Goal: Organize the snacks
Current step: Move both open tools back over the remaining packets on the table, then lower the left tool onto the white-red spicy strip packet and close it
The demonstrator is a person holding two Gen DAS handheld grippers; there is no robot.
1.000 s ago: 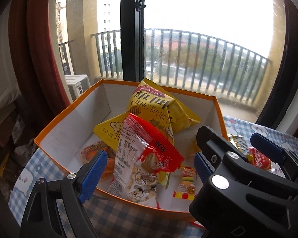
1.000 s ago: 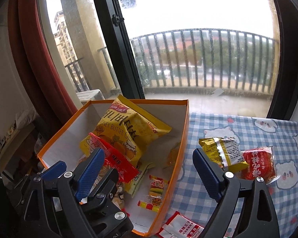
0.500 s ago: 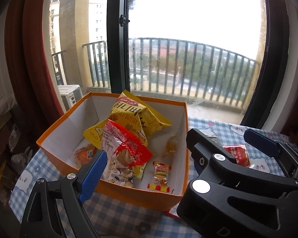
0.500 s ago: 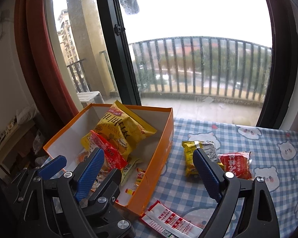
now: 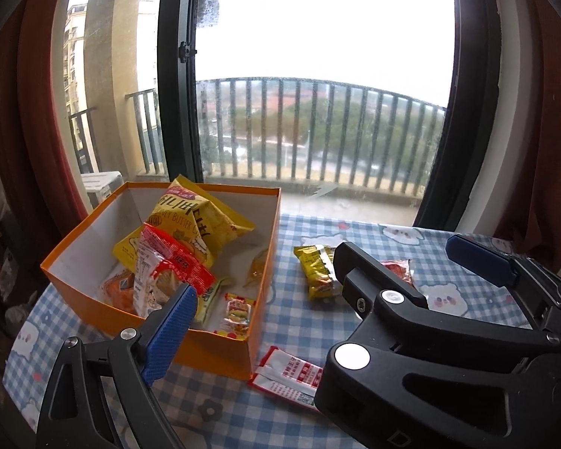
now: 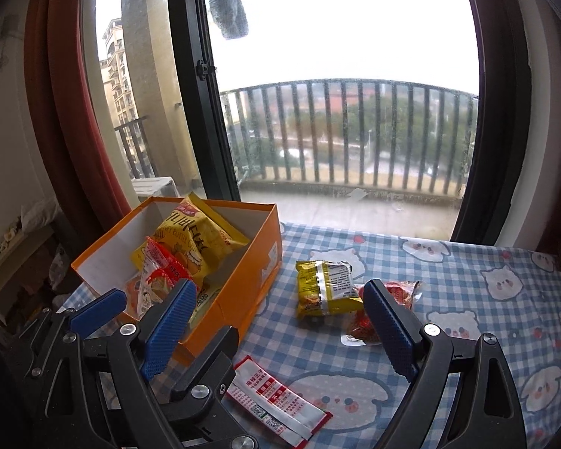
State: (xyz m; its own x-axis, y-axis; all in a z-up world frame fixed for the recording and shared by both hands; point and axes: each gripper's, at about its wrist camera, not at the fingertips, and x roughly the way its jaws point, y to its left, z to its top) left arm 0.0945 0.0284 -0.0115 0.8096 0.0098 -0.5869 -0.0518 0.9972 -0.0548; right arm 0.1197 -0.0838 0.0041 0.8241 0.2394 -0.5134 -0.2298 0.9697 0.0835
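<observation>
An orange box [image 5: 220, 348] stands on the left of the table and holds a yellow chip bag [image 5: 190, 224], a red packet [image 5: 168, 265] and small candies [image 5: 237, 310]. To its right on the cloth lie a yellow packet [image 6: 325, 288], a red packet [image 6: 400, 292] and, nearer, a flat red-and-white packet [image 6: 276, 400]. My right gripper [image 6: 276, 292] hovers open over these loose packets, empty. My left gripper [image 5: 276, 299] is beside it near the box's front corner. Its jaws are opening with nothing gripped, and the right gripper hides its right finger.
A blue checked tablecloth [image 6: 486, 318] with bear prints covers the table. The window's black frame [image 6: 202, 112] and a balcony railing lie beyond the far edge. A red curtain [image 5: 30, 131] hangs at left, where the table ends just past the box.
Both grippers have drawn back from the box and shifted right, so the box looks smaller and the loose packets have come into view. The left jaws stand slightly wider.
</observation>
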